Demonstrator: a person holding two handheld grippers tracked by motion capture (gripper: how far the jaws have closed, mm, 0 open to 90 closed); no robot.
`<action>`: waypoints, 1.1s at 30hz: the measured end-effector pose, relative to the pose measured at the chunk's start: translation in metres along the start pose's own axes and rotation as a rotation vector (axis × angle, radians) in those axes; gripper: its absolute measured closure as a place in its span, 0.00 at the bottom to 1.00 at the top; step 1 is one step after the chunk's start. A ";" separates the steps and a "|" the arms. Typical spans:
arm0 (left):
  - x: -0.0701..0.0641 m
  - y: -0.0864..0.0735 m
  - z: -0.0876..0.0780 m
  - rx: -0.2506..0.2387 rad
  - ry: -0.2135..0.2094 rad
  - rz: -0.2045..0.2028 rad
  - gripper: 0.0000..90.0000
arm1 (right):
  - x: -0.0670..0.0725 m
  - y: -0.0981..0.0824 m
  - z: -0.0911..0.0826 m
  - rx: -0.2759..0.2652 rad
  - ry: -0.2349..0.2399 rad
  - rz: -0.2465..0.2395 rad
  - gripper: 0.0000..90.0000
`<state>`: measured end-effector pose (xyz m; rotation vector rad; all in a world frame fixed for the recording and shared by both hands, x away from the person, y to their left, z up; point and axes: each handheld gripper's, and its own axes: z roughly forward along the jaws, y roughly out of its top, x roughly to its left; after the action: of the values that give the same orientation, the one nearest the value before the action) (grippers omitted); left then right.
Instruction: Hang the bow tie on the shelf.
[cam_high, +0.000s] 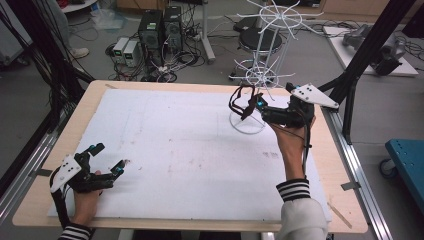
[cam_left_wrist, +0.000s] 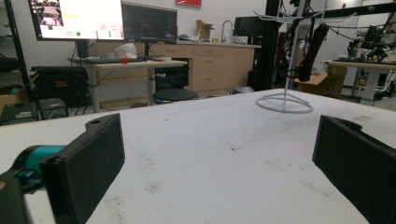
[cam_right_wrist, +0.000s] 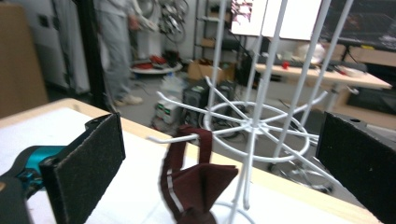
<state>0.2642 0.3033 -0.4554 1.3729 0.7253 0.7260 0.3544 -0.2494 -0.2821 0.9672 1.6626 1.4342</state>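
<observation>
Maroon cloth, folded into a bow-tie shape with a strap, is the thing in play. In the high view it shows as a dark strap (cam_high: 239, 102) hanging on the lower ring of the white wire rack (cam_high: 260, 75), just ahead of the right claw (cam_high: 255, 107), which is raised above the worktop (cam_high: 200, 150) with its tips right at the strap. Whether those tips touch the cloth cannot be told from up there. The left claw (cam_high: 107, 160) rests low on the white foam sheet, near the person's edge and well apart from the rack, its jaws spread and empty.

From the left gripper view, both black jaws stand wide with bare foam between them; the rack base (cam_left_wrist: 284, 103) sits far ahead and to the right of the claw, with a dark shape hanging above it.

From the right gripper view, the jaws are also wide apart and grip nothing. The bow tie (cam_right_wrist: 196, 186) hangs between them, a little left of centre and slightly ahead, its strap looped over one thin hook (cam_right_wrist: 175, 136).

By my reading the tie is light, limp and easily bunched, so it should swing or slide off the hook under a nudge. The thick folded knot offers the firmest pinch; the strap would slip. The rack looks light too, and may tip if tugged.
</observation>
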 end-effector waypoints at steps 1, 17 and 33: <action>0.000 0.000 0.000 0.000 -0.002 0.005 0.03 | 0.001 -0.002 -0.003 -0.009 0.005 -0.005 0.01; 0.000 0.000 -0.001 -0.011 -0.001 0.005 0.03 | 0.011 -0.076 -0.065 -0.147 0.144 -0.014 0.01; -0.001 0.000 -0.001 -0.017 0.000 0.008 0.03 | 0.001 -0.150 -0.085 -0.163 0.124 0.051 0.01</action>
<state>0.2627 0.3036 -0.4559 1.3611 0.7127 0.7370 0.2660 -0.3014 -0.4209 0.8496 1.5892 1.6661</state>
